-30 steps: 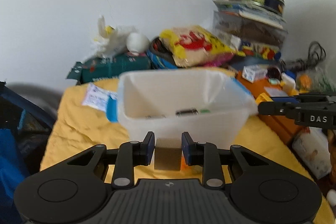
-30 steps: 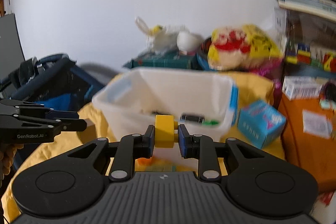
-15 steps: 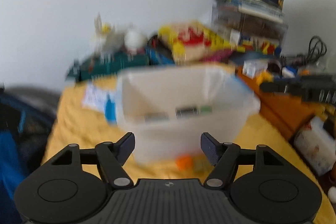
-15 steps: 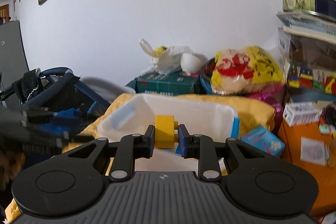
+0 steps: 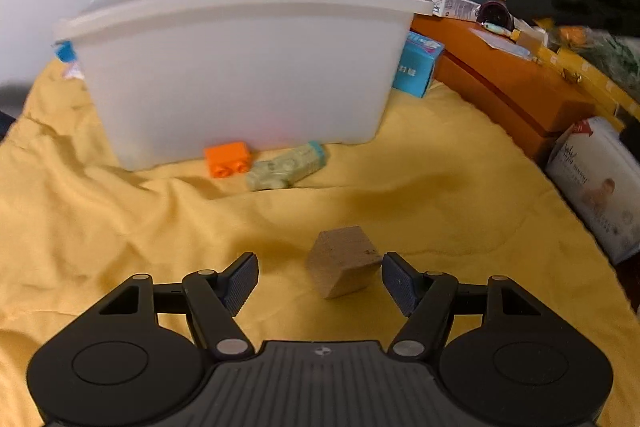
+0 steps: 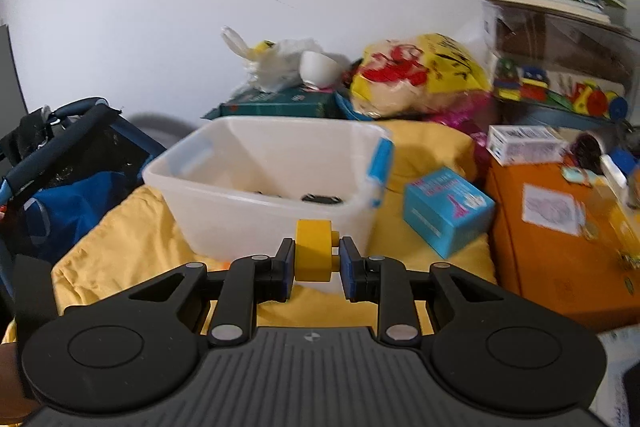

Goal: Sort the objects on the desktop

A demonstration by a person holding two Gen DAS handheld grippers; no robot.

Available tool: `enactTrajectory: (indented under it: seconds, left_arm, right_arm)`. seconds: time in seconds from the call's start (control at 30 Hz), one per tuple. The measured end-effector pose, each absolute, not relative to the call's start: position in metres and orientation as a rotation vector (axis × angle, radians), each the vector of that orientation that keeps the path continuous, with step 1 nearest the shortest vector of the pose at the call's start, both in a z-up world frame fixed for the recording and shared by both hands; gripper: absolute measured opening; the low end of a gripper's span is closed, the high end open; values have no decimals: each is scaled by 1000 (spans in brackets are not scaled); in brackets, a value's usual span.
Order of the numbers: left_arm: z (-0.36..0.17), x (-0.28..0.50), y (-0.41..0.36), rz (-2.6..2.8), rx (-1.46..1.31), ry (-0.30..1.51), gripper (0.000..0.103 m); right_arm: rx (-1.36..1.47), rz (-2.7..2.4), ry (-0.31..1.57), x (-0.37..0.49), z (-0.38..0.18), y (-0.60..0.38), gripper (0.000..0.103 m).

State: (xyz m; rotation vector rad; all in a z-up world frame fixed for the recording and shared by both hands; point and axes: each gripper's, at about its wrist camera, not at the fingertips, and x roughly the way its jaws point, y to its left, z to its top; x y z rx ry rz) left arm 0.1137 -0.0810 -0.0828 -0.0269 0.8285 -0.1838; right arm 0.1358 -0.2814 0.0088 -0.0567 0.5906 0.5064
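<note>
My left gripper [image 5: 320,281] is open, low over the yellow cloth [image 5: 120,235]. A wooden cube [image 5: 342,267] lies on the cloth between its fingers, nearer the right one and untouched. An orange brick [image 5: 227,159] and a pale green toy [image 5: 286,171] lie against the front of the white plastic bin [image 5: 240,67]. My right gripper [image 6: 316,261] is shut on a yellow brick [image 6: 314,251] and holds it in front of the bin [image 6: 264,167], above the cloth. Small dark items lie in the bin.
A blue box [image 6: 448,211] stands right of the bin. Orange boxes [image 6: 560,235] with small items line the right side. A white package [image 5: 600,187] lies at right. Bags, a green box [image 6: 280,103] and stacked tins stand behind. A dark blue bag [image 6: 60,195] is at left.
My left gripper opened and let go of the wooden cube, which now lies on the cloth, and the gripper dropped low. My right gripper kept the yellow brick and shifted slightly.
</note>
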Motion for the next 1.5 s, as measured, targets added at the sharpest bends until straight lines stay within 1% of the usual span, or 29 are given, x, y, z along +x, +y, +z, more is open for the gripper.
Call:
enactTrajectory:
  seconds: [0.03,0.07,0.17,0.2,0.23,0.27,0.33,0.37,0.4,0.47,0.5,0.73,0.77,0.8,0.83,0.97,1.07,1.3,1.5]
  left_arm:
    - [-85,115,-85,-208,-18,830,55]
    - [-87,115,-90,-233,1,836,37]
    - [-85,114,-94,-228,45,827,34]
    - [-83,114,-92,-228,39,822,20]
    - [-82,113,-90,-228,39,823,19]
    - [-80,114,-90,-224,46,816,16]
    - [-78,115,-86,-215,43,819,17]
    - [-77,116,-84,-204,29,829,26]
    - [-76,117,-83,-185,9,842,48]
    - [-73,119,-84,-153,-8,827,70]
    - [-71,118,-87,-157,-5,806,71]
    - [-78,137,-97,-157,19,831,69]
    - [-80,141,-97,-155,9,838,62]
    - [-82,144,-96,-171,-8,838,45]
    - [-83,146,-95,-187,-19,835,35]
    - [-84,144,-93,-212,15,827,34]
    - [-71,136,-83,-203,15,799,34]
    - [0,109,-37,-163,-3,680,34]
    - [54,119,0,-88,-38,609,34]
  right_arm:
    - [-57,503,594,135,7,-285,26]
    - [-54,498,597,134,6,-288,26]
    - [-42,488,604,135,4,-296,26]
    - [-38,487,603,134,4,-298,26]
    - [-38,488,601,134,4,-299,26]
    - [-38,489,599,133,4,-299,26]
    - [-33,490,597,134,4,-300,26]
    - [-31,491,597,134,4,-299,26]
    - [-29,494,596,135,4,-298,26]
    - [-26,500,594,134,4,-296,26]
    - [-25,503,594,134,4,-295,26]
    - [-24,506,609,130,-1,-295,26]
    - [-22,503,611,130,-2,-297,26]
    - [-21,499,612,130,-2,-298,26]
    - [-19,495,615,130,-3,-300,26]
    - [-11,482,625,129,-6,-305,26]
    - [-6,482,623,128,-6,-305,26]
    - [18,519,601,134,0,-286,26]
    - [36,557,557,152,20,-256,26]
